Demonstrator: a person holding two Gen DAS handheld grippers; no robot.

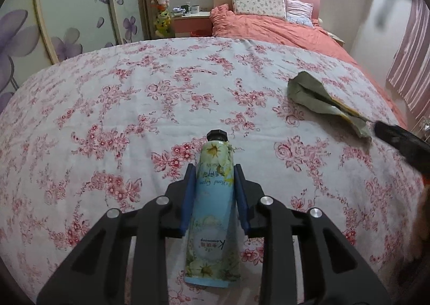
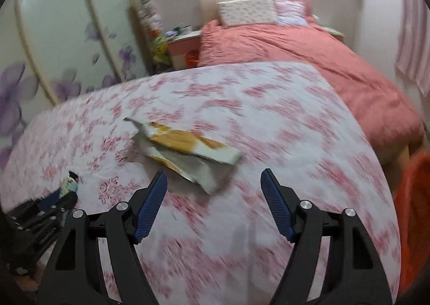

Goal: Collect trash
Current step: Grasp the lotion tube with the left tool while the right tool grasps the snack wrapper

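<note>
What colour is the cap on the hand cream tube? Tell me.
Black; the cap of the hand cream tube shows best in the left wrist view.

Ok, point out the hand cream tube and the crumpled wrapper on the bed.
hand cream tube [image 1: 212,213], left wrist view, mid-body between the pads.
crumpled wrapper [image 2: 185,153], right wrist view, middle of its creased face.

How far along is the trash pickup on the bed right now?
Nothing looks binned yet; no bin is in view. In hand: the left gripper is clamped on the hand cream tube. Left: the crumpled wrapper lies on the floral bedspread ahead of the right gripper, whose jaws are open and empty.
</note>
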